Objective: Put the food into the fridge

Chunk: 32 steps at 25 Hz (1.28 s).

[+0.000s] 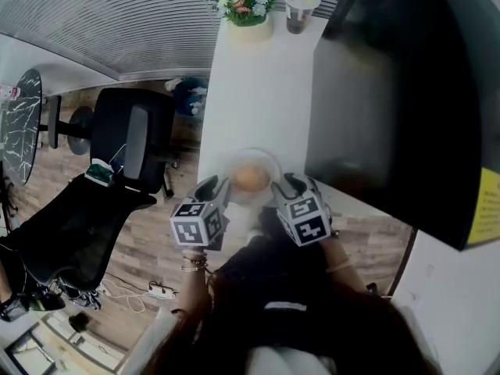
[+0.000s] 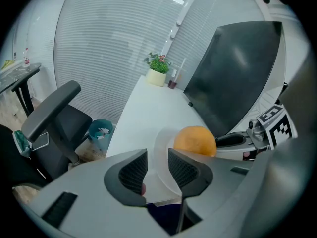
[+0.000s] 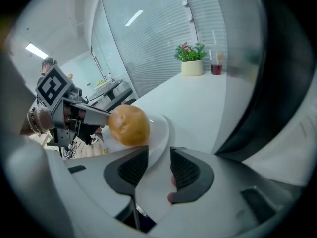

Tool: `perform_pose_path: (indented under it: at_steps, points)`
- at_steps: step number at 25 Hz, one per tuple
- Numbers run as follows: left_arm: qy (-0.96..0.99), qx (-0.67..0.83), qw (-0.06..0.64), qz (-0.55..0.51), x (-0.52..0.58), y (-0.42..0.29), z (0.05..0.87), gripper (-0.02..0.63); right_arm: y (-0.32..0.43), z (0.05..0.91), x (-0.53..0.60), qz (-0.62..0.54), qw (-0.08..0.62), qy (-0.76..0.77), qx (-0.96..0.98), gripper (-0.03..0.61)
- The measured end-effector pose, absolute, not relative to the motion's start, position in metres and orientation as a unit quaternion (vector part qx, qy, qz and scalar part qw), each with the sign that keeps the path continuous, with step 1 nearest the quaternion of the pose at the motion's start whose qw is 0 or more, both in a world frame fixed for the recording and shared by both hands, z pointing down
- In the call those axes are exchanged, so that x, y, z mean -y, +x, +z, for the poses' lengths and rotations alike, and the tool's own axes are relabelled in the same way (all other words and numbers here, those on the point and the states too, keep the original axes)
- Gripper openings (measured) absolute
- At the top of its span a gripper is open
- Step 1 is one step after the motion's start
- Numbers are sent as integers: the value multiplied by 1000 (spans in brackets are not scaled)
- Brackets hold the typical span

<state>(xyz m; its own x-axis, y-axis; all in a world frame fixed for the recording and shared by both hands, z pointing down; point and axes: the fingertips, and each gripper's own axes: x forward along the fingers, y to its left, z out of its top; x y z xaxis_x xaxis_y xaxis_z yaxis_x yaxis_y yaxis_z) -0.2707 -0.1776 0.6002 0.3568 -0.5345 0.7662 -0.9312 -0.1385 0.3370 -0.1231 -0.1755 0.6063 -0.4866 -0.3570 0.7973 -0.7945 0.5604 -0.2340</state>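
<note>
The food is a round orange fruit [image 2: 194, 140] with a matte, faintly dimpled skin and a paler patch on the side that faces the right gripper view. It lies on a shallow, pale, half-clear plate [image 1: 234, 161], nearer the plate's 12 o'clock side. The plate rests at the near end of a long white table [image 1: 250, 92], at that tabletop's 6 o'clock.

The left gripper [image 2: 157, 165] comes in at the plate's 8 o'clock and the right gripper [image 3: 153, 167] at its 4 o'clock. Each has its jaws a narrow gap apart and astride the rim, one pad inside the plate and one outside. A strip of white shows between pad and rim in both gripper views, so neither pair looks pressed on it.

A black fridge [image 1: 391, 92] stands at the plate's 3 o'clock. A potted plant [image 1: 248, 6] and a cup with a straw [image 1: 299, 8] sit at the table's 12 o'clock end.

In the head view plate and fruit are smeared to a soft blur. The fridge runs out of frame, and whether its door is open cannot be told. The person's dark clothing hides the floor below the grippers. The plate's near rim is lost behind the jaw bodies.
</note>
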Motion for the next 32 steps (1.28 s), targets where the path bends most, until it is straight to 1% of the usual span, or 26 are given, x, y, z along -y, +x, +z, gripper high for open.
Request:
perform_pose_path:
  at_steps: [7, 11, 21, 23, 24, 32]
  points:
    - [715, 506, 414, 248, 182, -268, 602, 137, -124, 610, 177, 313, 355, 350, 808, 146]
    - [713, 497, 425, 253, 179, -266, 605, 121, -126, 610, 178, 318, 346, 349, 811, 146]
    - [713, 483, 436, 262, 179, -264, 609, 133, -127, 612, 177, 337, 346, 338, 808, 146]
    - [717, 472, 437, 268, 178, -262, 610, 123, -128, 612, 178, 338, 344, 338, 808, 143]
    - [720, 467, 437, 270, 177, -260, 611, 95, -128, 612, 178, 337, 343, 338, 809, 142]
    - [717, 470, 442, 264, 174, -260, 612, 98, -130, 612, 178, 349, 335, 344, 805, 125]
